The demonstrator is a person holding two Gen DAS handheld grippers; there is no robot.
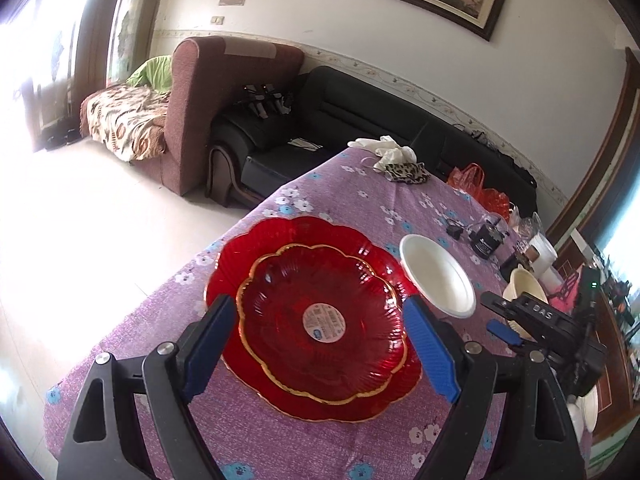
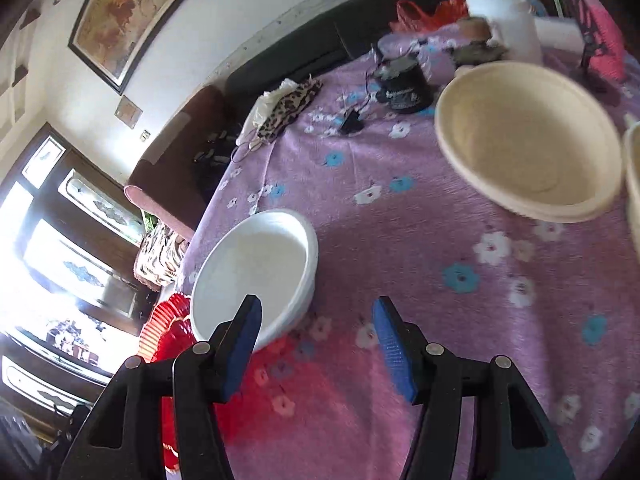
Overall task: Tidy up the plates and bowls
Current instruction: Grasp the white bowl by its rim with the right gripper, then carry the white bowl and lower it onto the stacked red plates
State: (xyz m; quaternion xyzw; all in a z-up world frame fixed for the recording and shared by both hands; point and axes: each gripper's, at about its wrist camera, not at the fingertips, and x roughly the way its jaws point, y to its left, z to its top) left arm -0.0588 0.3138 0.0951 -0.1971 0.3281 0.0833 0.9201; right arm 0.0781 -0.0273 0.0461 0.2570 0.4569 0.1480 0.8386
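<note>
A small red gold-rimmed glass plate [image 1: 320, 320] lies stacked on a larger red scalloped plate [image 1: 256, 248] on the purple flowered tablecloth [image 1: 344, 196]. My left gripper [image 1: 320, 344] is open above them, a blue pad on each side of the small plate, not touching it. A white bowl [image 1: 438, 276] stands just right of the plates. It also shows in the right wrist view [image 2: 256, 264], with the red plates' edge [image 2: 168, 328] at lower left. My right gripper [image 2: 316, 344] is open and empty, its left finger over the white bowl's near rim. A cream bowl [image 2: 524, 140] stands at upper right.
A black jar [image 2: 404, 84], a small black charger [image 2: 352, 122], a leopard-print cloth [image 2: 288, 106], white containers [image 2: 508, 16] and red plastic bags [image 2: 424, 10] lie at the table's far end. A second cream bowl's rim [image 2: 632, 180] is at the right edge. Sofas [image 1: 360, 120] stand beyond the table.
</note>
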